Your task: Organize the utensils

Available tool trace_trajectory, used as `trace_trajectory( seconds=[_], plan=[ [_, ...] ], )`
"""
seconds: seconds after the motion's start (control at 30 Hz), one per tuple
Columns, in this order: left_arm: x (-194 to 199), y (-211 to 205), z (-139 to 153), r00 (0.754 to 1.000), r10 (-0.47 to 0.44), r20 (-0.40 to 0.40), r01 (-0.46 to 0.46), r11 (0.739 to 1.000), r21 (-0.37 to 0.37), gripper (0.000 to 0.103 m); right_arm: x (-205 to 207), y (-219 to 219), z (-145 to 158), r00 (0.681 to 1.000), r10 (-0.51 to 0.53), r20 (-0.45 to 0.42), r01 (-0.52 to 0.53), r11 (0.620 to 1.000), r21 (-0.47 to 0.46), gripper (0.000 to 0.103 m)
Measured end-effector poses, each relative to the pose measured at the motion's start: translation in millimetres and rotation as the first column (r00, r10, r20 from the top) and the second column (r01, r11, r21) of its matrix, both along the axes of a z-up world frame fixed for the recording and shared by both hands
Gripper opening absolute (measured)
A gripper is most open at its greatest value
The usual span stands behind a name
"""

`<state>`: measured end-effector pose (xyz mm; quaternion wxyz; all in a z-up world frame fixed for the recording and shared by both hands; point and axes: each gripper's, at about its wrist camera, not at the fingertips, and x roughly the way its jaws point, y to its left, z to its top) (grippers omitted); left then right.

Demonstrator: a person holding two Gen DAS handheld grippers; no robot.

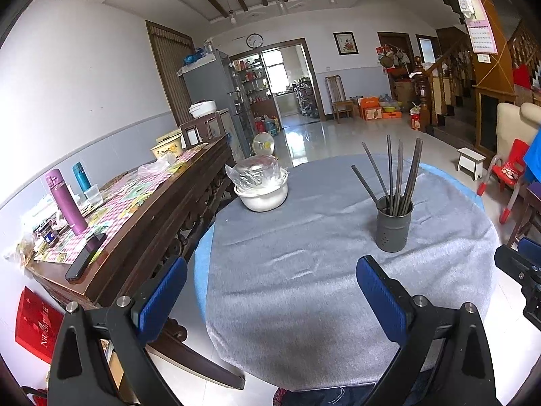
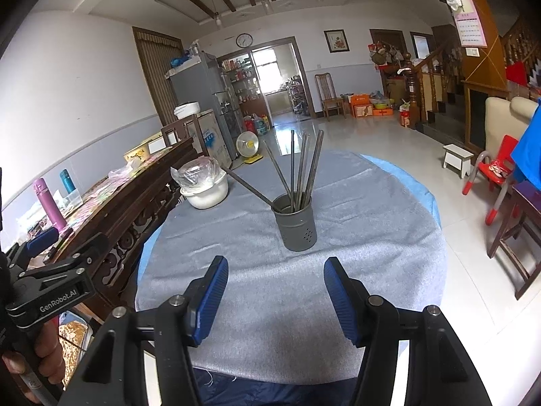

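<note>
A grey metal utensil holder (image 1: 394,225) (image 2: 297,225) stands upright on the round table with the grey cloth (image 1: 304,270) (image 2: 287,304). Several dark chopsticks (image 1: 395,176) (image 2: 301,169) stand in it, fanned out. My left gripper (image 1: 270,267) is open and empty, above the near left part of the table, left of the holder. My right gripper (image 2: 275,267) is open and empty, just in front of the holder. The right gripper's body shows at the right edge of the left wrist view (image 1: 520,270).
A white bowl with a plastic-wrapped lid (image 1: 262,186) (image 2: 203,186) sits at the table's far left. A dark wooden sideboard (image 1: 142,223) with bottles and a phone stands left of the table. A red child's chair (image 2: 490,176) and a white stool (image 2: 456,159) stand right.
</note>
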<state>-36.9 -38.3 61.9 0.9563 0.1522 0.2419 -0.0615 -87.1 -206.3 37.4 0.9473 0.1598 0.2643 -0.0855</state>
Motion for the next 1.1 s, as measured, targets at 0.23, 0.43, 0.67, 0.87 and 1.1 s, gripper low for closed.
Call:
trace_trajectory(
  seconds=[0.23, 0.43, 0.67, 0.87, 1.1],
  plan=[
    [-1.4, 2.1, -0.5, 1.000, 0.002, 0.001, -0.002, 1.000, -0.003, 0.100, -1.9, 2.4, 1.5, 1.000, -0.008, 0.003, 0.008, 1.000, -0.008, 0.063],
    [-1.6, 4.0, -0.9, 1.000, 0.002, 0.001, -0.002, 1.000, -0.008, 0.100, -2.6, 2.9, 2.7, 1.000, -0.015, 0.005, 0.015, 1.000, -0.014, 0.063],
    [-3.1, 5.5, -1.3, 1.000, 0.004, 0.002, -0.004, 1.000, -0.010, 0.100, -4.6, 7.8, 7.0, 0.999, -0.036, 0.013, 0.036, 0.999, -0.041, 0.063],
    [-5.4, 6.3, -1.4, 1.000, 0.004, 0.001, -0.004, 1.000, -0.011, 0.100, -4.8, 8.7, 7.3, 0.999, -0.042, 0.010, 0.042, 0.998, -0.048, 0.063],
    [-5.9, 6.3, -1.8, 1.000, 0.007, 0.002, -0.007, 1.000, -0.012, 0.100, -5.7, 7.9, 6.2, 0.999, -0.046, 0.007, 0.047, 0.998, -0.043, 0.063]
  ],
)
